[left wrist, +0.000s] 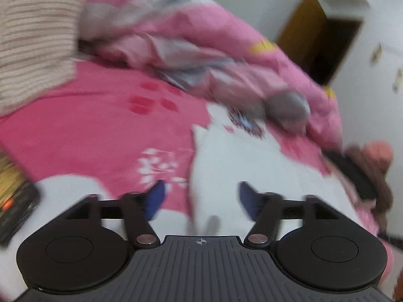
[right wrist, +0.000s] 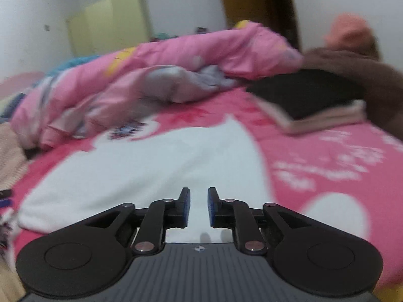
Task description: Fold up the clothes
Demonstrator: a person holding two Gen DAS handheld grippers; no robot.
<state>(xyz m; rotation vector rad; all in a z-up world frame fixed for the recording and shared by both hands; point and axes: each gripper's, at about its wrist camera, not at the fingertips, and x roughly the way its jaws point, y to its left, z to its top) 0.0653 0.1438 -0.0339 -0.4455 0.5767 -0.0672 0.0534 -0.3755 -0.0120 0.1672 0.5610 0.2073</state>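
Black tongs (left wrist: 200, 198), blue pads (right wrist: 186, 207), silver pivot screws, ribbed grey base, crosshair mark.

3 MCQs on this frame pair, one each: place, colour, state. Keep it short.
1. Where does the dark folded stack lie in the right wrist view?
A. far right of the bed
B. between the fingers
C. on the wardrobe

2. What colour is the garment lying in front of the right gripper?
A. black
B. white
C. green

3. How do the left gripper's fingers stand?
A. shut on cloth
B. apart, nothing between
C. out of view

Answers: 1 A, it sits at the bed's far right edge. 2 B, the flat cloth ahead is white. 3 B, the blue pads stand wide with only bedding behind.
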